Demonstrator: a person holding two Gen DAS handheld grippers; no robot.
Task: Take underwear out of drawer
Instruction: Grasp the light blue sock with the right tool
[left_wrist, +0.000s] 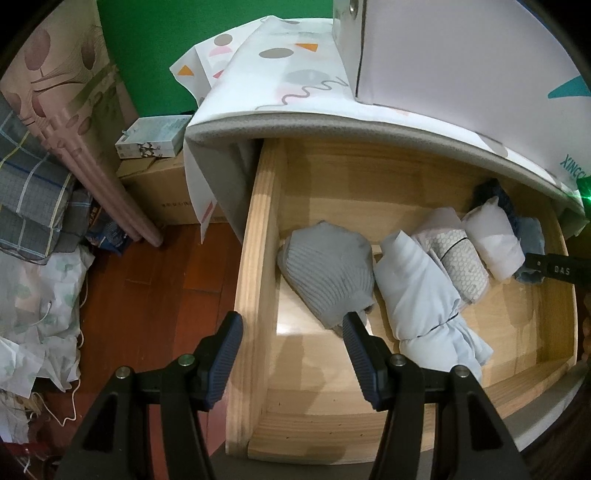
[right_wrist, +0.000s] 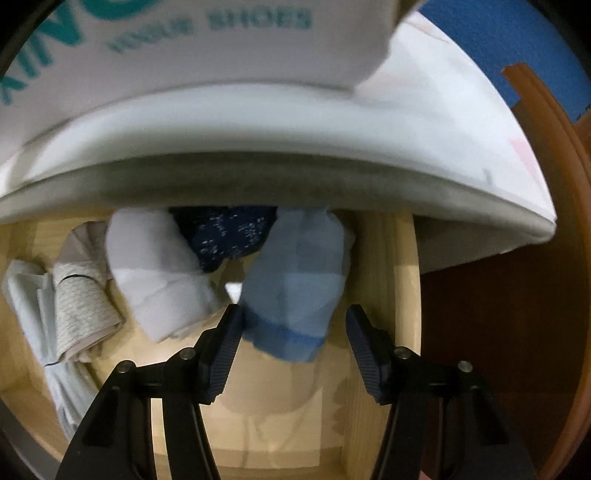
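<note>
A wooden drawer (left_wrist: 255, 258) stands pulled out under a white-covered top. It holds folded underwear: a grey ribbed piece (left_wrist: 328, 269), a pale blue roll (left_wrist: 417, 291), a honeycomb-patterned roll (left_wrist: 458, 262), a white piece (left_wrist: 491, 243) and a dark navy one (left_wrist: 495, 195). My left gripper (left_wrist: 291, 328) hangs open over the drawer's left wall, holding nothing. In the right wrist view, a light blue pair (right_wrist: 295, 280) lies between the fingers of my right gripper (right_wrist: 293, 325), near the drawer's right wall (right_wrist: 384, 258). The right pad stands clear of the cloth. White (right_wrist: 155, 269) and navy (right_wrist: 225, 232) pieces lie beside it.
The overhanging top edge (right_wrist: 258, 173) covers the drawer's back, with a white shoe box (left_wrist: 461, 55) on top. Left of the drawer are red-brown floor (left_wrist: 166, 277), cardboard boxes (left_wrist: 162, 192), a pink patterned roll (left_wrist: 92, 155), plaid bedding (left_wrist: 29, 206) and crumpled cloth (left_wrist: 33, 314).
</note>
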